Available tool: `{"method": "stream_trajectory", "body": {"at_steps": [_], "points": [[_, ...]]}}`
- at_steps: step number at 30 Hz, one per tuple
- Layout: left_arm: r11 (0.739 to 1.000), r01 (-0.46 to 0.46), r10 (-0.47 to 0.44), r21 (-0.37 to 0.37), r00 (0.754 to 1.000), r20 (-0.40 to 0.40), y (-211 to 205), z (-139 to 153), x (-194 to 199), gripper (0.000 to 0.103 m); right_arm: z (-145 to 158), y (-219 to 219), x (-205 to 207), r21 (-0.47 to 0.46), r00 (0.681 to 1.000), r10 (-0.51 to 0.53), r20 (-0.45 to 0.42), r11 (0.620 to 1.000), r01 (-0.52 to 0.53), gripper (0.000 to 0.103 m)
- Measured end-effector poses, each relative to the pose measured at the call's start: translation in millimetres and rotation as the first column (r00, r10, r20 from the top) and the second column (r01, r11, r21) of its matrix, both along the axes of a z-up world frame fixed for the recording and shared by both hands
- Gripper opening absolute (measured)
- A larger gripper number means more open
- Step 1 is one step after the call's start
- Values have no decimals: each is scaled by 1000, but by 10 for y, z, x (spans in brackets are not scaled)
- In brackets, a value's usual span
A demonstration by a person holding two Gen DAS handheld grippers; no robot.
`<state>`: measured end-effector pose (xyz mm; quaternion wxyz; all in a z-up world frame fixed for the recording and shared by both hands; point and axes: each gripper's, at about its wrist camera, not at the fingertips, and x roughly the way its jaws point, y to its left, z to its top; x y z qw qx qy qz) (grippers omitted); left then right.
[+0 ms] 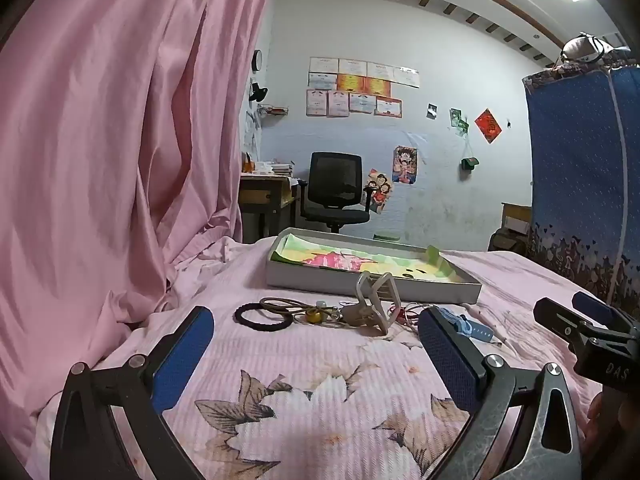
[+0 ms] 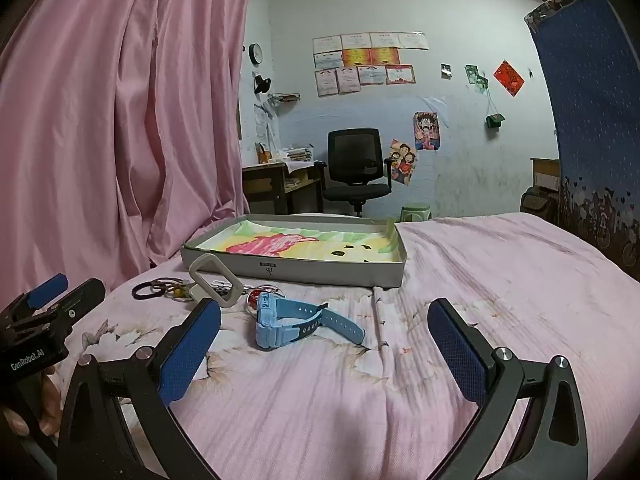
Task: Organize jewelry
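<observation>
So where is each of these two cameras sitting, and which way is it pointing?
Left wrist: on the left gripper, low over the bed, facing the hair tie, tray and far wall; its own open fingers show, and the right gripper at the right edge.
Right wrist: on the right gripper, facing the blue watch and tray; open fingers show, and the left gripper at the left edge.
Shared: bed, tray, hair tie, watch, chair.
</observation>
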<state>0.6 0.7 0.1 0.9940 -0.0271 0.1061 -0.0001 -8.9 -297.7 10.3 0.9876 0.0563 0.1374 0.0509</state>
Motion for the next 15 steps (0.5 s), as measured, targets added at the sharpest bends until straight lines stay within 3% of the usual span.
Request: {"method": "stream_trajectory", "body": {"at_steps": [15], "points": [[1000,1,-1,3,1000,1,0,-1,2,103,-4,3,4,4,1000,0,1,1000,0,102]]}}
